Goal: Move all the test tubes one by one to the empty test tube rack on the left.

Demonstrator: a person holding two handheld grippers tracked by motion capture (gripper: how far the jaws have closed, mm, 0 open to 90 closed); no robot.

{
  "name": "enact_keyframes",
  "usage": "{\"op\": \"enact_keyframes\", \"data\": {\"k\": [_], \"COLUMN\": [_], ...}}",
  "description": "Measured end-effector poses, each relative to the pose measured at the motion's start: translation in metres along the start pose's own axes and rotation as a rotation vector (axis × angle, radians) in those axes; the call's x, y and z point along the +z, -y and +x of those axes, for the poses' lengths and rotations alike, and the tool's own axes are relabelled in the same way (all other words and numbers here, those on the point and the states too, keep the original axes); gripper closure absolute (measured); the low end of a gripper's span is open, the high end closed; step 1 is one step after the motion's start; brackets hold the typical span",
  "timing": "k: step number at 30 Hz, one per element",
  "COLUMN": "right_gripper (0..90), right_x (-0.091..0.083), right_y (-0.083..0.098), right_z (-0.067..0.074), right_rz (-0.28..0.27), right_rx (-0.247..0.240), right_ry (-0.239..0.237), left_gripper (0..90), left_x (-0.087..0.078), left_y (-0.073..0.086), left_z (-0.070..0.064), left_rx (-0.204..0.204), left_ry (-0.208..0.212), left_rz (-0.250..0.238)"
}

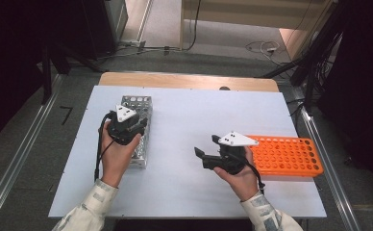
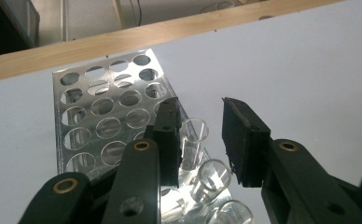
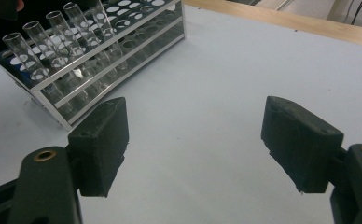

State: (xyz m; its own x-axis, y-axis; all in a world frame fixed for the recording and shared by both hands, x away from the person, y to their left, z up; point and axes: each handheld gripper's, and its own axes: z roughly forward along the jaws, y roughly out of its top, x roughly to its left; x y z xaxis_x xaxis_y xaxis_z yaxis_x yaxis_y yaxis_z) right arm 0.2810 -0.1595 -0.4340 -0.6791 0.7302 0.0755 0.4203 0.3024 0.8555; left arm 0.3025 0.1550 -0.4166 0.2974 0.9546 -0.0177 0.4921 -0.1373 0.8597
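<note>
A silver metal test-tube rack point(image 1: 137, 103) stands on the left of the white table point(image 1: 189, 115). My left gripper point(image 1: 140, 124) hovers over the rack's near end. In the left gripper view the left gripper point(image 2: 200, 106) is open, its jaws a little apart over a clear glass tube point(image 2: 194, 134) that stands in the rack point(image 2: 100, 107). The tube's rim lies beside the left pad and clear of the right pad. Two more tubes point(image 2: 212, 176) stand nearer. My right gripper point(image 1: 207, 146) rests mid-table, open and wide, with only bare table between its jaws point(image 3: 195, 114). Several tubes point(image 3: 39, 51) show in the rack point(image 3: 132, 32).
An empty orange tube rack point(image 1: 285, 156) lies flat at the right, just behind my right hand. A wooden strip point(image 1: 189, 81) runs along the table's far edge. Beyond it are floor and cables point(image 1: 261, 47).
</note>
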Motion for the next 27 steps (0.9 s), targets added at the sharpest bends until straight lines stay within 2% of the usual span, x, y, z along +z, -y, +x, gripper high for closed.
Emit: {"op": "enact_keyframes", "data": {"k": [5,8,12,18,21,27], "right_gripper": [21.4,20.9,19.3,17.2,15.9,14.7], "right_x": [-0.001,-0.003,-0.006,-0.014,-0.020,-0.032], "right_y": [0.000,0.001,0.004,0.011,0.013,0.018], "right_z": [-0.003,-0.007,-0.014,-0.029,-0.035,-0.046], "right_rz": [-0.005,-0.006,-0.007,-0.015,-0.021,-0.029], "right_rx": [0.004,0.013,0.023,0.047,0.053,0.069], "right_ry": [0.007,0.017,0.033,0.070,0.085,0.122], "left_gripper": [58.1,51.3,44.4,32.2,28.1,26.0], "left_x": [-0.006,-0.009,-0.016,-0.027,-0.035,-0.050], "left_y": [-0.002,-0.002,0.000,0.008,0.011,0.020], "left_z": [0.000,0.000,0.003,0.006,0.006,0.009], "left_rx": [-0.033,-0.046,-0.059,-0.100,-0.110,-0.117], "left_ry": [0.032,0.037,0.055,0.076,0.075,0.076], "left_rz": [-0.032,-0.046,-0.056,-0.073,-0.092,-0.115]}}
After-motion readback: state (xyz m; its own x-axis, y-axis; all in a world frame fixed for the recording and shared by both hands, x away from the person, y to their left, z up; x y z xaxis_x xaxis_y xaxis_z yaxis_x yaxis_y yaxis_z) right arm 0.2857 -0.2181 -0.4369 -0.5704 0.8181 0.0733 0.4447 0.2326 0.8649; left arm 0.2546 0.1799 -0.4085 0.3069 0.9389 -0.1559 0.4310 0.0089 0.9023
